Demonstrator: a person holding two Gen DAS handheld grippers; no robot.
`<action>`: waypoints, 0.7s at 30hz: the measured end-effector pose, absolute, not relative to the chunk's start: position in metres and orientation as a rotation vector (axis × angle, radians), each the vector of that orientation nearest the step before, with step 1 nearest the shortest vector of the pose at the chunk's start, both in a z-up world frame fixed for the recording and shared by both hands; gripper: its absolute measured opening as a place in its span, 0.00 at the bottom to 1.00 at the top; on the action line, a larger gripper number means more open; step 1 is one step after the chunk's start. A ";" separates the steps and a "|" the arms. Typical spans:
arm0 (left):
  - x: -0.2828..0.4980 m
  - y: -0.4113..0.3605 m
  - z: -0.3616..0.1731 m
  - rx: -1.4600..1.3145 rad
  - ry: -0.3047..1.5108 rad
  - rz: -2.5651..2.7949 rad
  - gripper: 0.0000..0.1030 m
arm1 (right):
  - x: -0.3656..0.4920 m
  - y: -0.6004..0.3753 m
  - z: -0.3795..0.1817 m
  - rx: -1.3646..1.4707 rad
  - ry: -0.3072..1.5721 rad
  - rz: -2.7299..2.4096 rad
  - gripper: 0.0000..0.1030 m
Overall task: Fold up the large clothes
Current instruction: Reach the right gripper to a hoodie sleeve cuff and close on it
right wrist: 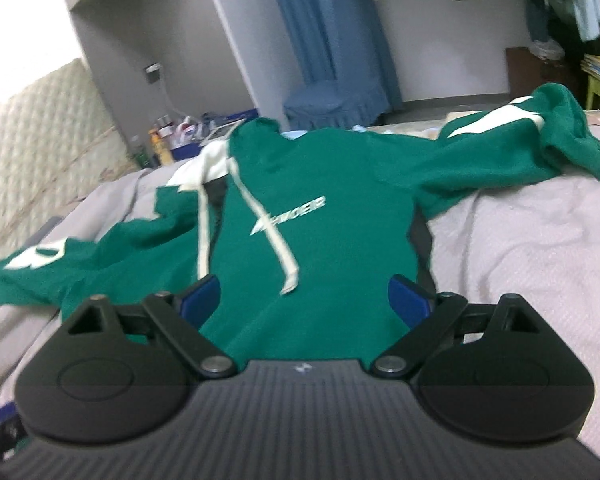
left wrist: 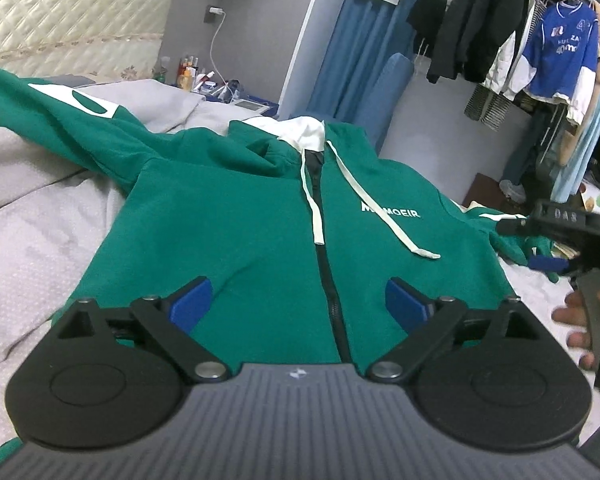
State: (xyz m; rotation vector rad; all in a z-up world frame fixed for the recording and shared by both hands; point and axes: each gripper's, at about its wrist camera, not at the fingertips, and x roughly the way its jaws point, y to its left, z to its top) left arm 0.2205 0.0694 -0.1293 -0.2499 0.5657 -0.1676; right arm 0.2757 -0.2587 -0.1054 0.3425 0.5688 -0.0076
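Green hoodie (left wrist: 236,216) spread front-up on the bed (left wrist: 40,216), both tools angled down over its hem end.

Hood far, hem near, sleeves flung out to either side. Left tool (left wrist: 299,298) and right tool (right wrist: 305,300) gape wide, holding nothing, blue pads hovering above the fabric.

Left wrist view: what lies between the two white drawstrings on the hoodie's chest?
The dark zipper runs down the green hoodie between the left drawstring and the right drawstring, seen in the left wrist view.
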 end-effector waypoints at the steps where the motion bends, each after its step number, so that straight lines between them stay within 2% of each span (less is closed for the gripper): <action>1: 0.220 0.069 -0.130 -0.248 0.565 -0.169 0.93 | 0.280 -0.264 -0.105 0.355 0.572 -0.016 0.90; 12: 0.230 0.063 -0.150 -0.198 0.620 -0.182 0.95 | 0.340 -0.369 -0.116 0.517 0.586 -0.025 0.90; 21: 0.260 0.051 -0.178 -0.228 0.618 -0.184 0.95 | 0.400 -0.452 -0.179 0.605 0.545 -0.173 0.89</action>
